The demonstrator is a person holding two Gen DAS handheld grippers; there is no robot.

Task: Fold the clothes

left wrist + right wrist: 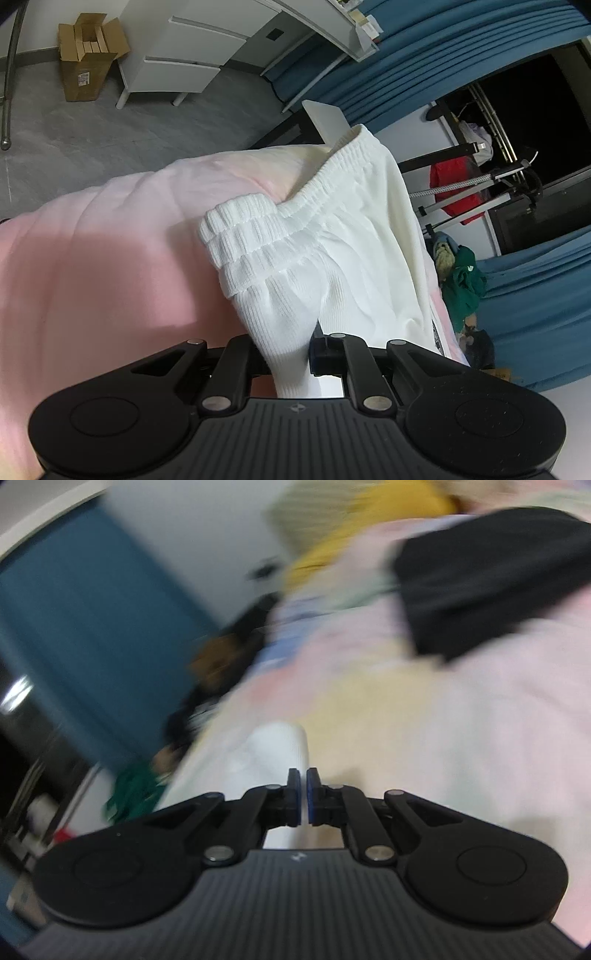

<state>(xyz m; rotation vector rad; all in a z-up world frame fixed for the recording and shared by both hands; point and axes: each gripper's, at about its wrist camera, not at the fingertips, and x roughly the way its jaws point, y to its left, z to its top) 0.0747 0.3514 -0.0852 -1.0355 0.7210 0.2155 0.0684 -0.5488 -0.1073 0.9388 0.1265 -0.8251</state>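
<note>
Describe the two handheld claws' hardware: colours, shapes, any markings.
Both match. The left claw and right claw have matte black bodies with a ribbed top plate carrying a small round logo, two rounded lobes with circular discs, and black linkage arms on silver pivot pins. The right claw's finger pads are blue. No cables, hands or sleeves show.

Ribbed white knit garment (295,258), soft pink bedding (110,258)

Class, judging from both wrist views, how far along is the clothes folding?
Done: one black garment seems to lie folded on the pink bedding. In hand: the left gripper pinches the white ribbed garment, partly doubled over; the right gripper is shut on white fabric. Left: finishing this fold; a green garment waits beside the bed.
</note>
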